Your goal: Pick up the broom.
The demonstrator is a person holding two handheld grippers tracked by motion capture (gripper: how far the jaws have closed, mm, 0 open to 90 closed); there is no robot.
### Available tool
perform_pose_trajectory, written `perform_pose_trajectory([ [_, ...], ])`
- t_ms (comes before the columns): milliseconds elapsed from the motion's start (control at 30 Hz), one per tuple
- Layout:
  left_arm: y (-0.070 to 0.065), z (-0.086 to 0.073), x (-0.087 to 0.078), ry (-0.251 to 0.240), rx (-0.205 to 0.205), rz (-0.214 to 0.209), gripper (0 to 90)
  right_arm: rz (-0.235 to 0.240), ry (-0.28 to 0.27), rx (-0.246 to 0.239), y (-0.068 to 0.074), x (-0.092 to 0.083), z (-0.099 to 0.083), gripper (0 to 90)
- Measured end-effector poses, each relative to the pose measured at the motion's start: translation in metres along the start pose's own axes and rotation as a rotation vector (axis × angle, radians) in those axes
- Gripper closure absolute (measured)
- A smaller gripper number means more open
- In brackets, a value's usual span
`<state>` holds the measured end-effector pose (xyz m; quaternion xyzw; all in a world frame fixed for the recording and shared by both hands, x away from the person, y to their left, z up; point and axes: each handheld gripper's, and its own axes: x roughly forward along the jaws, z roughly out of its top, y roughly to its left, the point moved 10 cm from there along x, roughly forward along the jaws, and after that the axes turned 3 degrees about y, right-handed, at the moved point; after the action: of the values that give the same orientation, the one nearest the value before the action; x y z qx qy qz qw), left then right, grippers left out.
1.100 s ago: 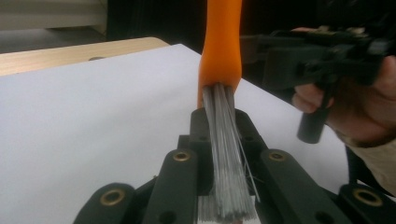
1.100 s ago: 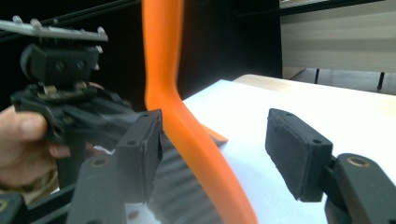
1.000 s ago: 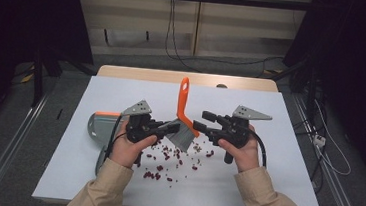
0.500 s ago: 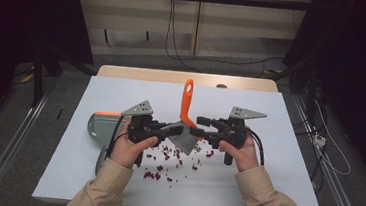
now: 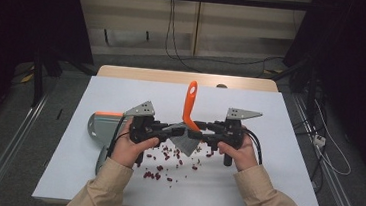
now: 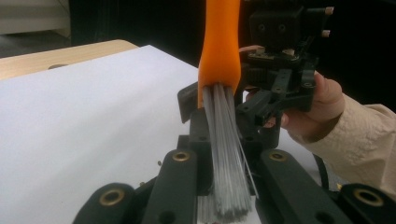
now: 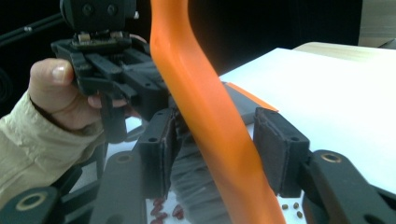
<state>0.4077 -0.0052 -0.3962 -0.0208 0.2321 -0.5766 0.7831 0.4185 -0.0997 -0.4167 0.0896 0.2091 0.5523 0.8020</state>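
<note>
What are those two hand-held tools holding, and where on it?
The left tool is shut on the brush, gripping its grey bristles. The right tool has just been closing around the orange handle, not yet clamped.

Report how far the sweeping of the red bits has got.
Done: left tongs clamp the brush by its bristles. In hand: right tongs have just been closing around its orange handle, not yet gripping. Left: red bits lie scattered; the dustpan waits beside them.

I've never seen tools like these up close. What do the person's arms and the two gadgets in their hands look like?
Both sleeves are beige cloth. The left gripper and the right gripper are black, blocky frames with brass-ringed pivots, each topped by a grey three-cornered plate. A black cable trails from each.
</note>
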Motion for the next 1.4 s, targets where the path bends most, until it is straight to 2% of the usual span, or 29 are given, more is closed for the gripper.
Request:
perform_pose_trajectory([
  [133,-0.001,0.002,0.000,-0.016,0.000,-0.011,81.7,0.043,0.015,-0.007,0.002,-0.002,-0.004,56.1],
  [300,0.001,0.004,-0.002,-0.035,-0.006,-0.015,81.8,0.070,0.065,-0.027,0.008,-0.002,-0.010,66.7],
  [333,0.001,0.004,-0.003,-0.039,-0.003,-0.012,81.8,0.078,0.064,-0.017,0.009,-0.001,-0.010,67.6],
  [500,0.002,0.005,-0.002,-0.051,0.006,-0.006,80.9,0.062,0.058,-0.020,0.009,-0.004,-0.008,69.5],
  [633,0.005,0.004,-0.001,-0.048,0.014,0.005,78.9,0.033,0.074,-0.017,0.009,-0.005,-0.008,69.8],
  [800,0.005,0.003,-0.001,-0.048,0.012,0.001,78.0,0.019,0.084,-0.009,0.009,-0.007,-0.009,69.9],
  [933,0.007,0.001,-0.002,-0.050,0.007,-0.004,78.4,0.025,0.065,0.015,0.008,-0.012,-0.006,70.0],
  [1100,0.009,-0.003,0.000,-0.030,0.008,-0.001,79.3,0.022,0.059,0.030,0.007,-0.015,-0.004,70.1],
  [1167,0.007,-0.002,0.000,-0.039,0.005,-0.011,80.7,0.033,0.048,0.036,0.007,-0.017,-0.003,70.2],
  [1400,0.009,-0.003,-0.001,-0.039,-0.010,0.001,82.1,0.062,0.005,0.090,0.008,-0.017,0.001,70.3],
])
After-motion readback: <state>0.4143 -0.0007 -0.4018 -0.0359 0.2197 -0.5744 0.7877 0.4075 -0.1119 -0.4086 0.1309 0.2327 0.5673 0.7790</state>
